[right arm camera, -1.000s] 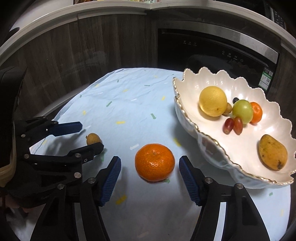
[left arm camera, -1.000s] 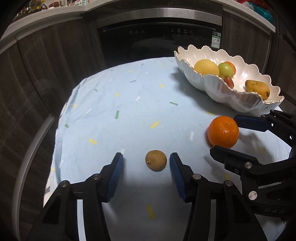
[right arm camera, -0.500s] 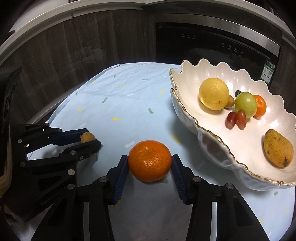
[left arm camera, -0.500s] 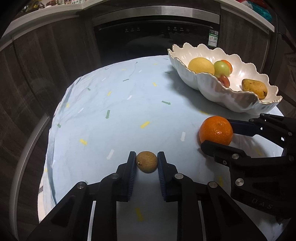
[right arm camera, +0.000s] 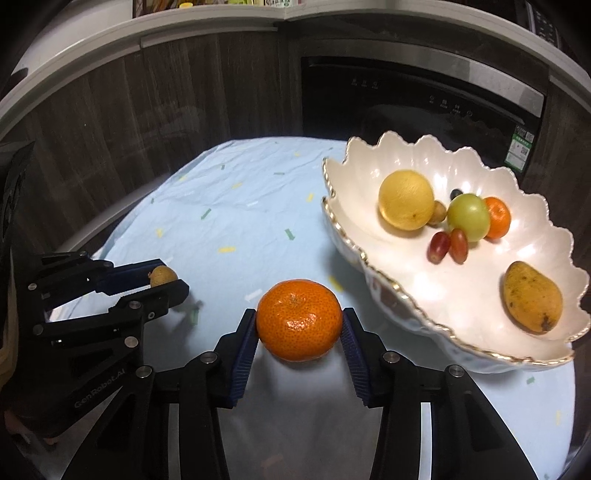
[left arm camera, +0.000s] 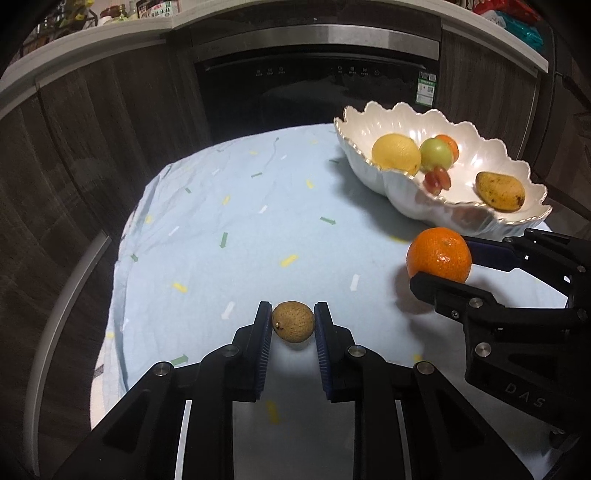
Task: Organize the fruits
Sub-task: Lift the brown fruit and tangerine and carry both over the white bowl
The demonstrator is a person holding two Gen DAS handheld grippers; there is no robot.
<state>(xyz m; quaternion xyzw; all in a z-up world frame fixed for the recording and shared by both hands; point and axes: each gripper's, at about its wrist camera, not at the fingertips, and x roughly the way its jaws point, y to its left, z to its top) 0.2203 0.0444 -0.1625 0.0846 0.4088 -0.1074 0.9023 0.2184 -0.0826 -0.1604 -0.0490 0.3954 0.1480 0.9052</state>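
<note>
We see the bench draped in a pale blue cloth (left arm camera: 229,206), creased and scattered with small yellow, green and white dashes. Behind it stands a black built-in appliance (left arm camera: 314,85) with a steel strip along its top and a green-and-white label (left arm camera: 425,88) at its right edge. Dark wood-grain cabinet fronts (right arm camera: 177,110) flank it, and a white countertop (right arm camera: 207,27) runs above them, with packets blurred beyond reading.

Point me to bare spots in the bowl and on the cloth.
Bowl: the near-left basin, between the rim and the yellow fruit, is bare, as is the dip between the grapes and the mango. The cluster at the back is crowded. Cloth: wide open left of the bowl, beyond the brown fruit.
</note>
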